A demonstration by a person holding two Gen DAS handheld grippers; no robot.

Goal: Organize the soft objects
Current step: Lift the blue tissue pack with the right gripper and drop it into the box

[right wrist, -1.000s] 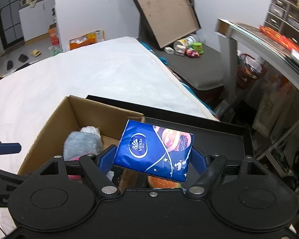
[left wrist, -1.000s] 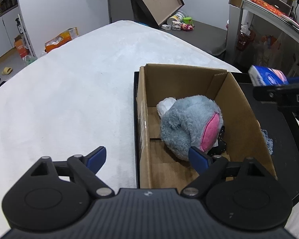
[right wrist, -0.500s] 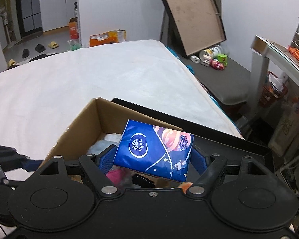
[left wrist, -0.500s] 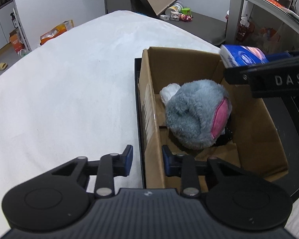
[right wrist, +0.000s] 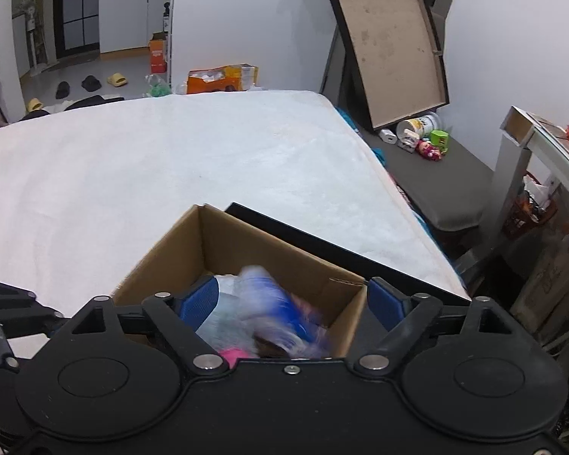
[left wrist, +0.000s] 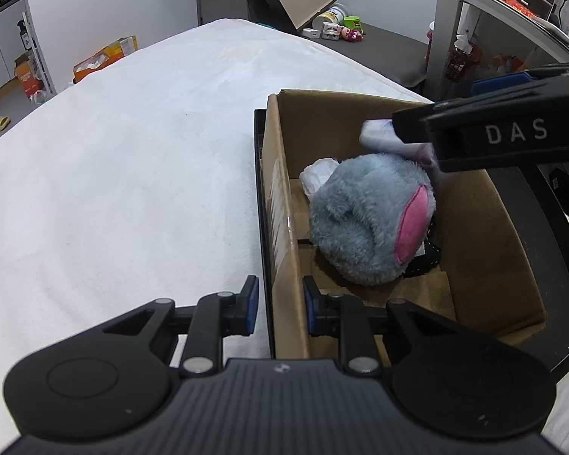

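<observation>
1. Left gripper [left wrist: 280, 305]: the blue-padded fingers straddle the near left wall of the cardboard box [left wrist: 284, 235], one pad outside and one inside. A narrow gap shows on each side of the wall, so whether the pads press the cardboard cannot be told.
2. Right gripper [right wrist: 293, 299]: the jaws stand spread wide with nothing between the pads. It is positioned above the box opening; from the left wrist view it crosses over the far right part of the box.
3. Tissue pack [right wrist: 273, 311]: blue and white, motion-blurred, located below the spread right fingers and inside the box outline. In the left wrist view only a pale edge shows, just above the plush toy. Whether it already rests on the toy cannot be told.
4. Plush toy [left wrist: 364, 223]: grey with a pink patch, lying inside the box toward its middle. A white soft item [left wrist: 316, 176] sits just behind it, touching it.
5. Black tray [left wrist: 557, 273]: the box stands in it; its rim shows along the left and right sides of the box.
6. White bed cover [left wrist: 132, 170]: the tray rests on it, near its right edge.
7. Background: a framed board [right wrist: 390, 45] leans against the wall, with small toys [right wrist: 425, 144] on the grey surface below it.
</observation>
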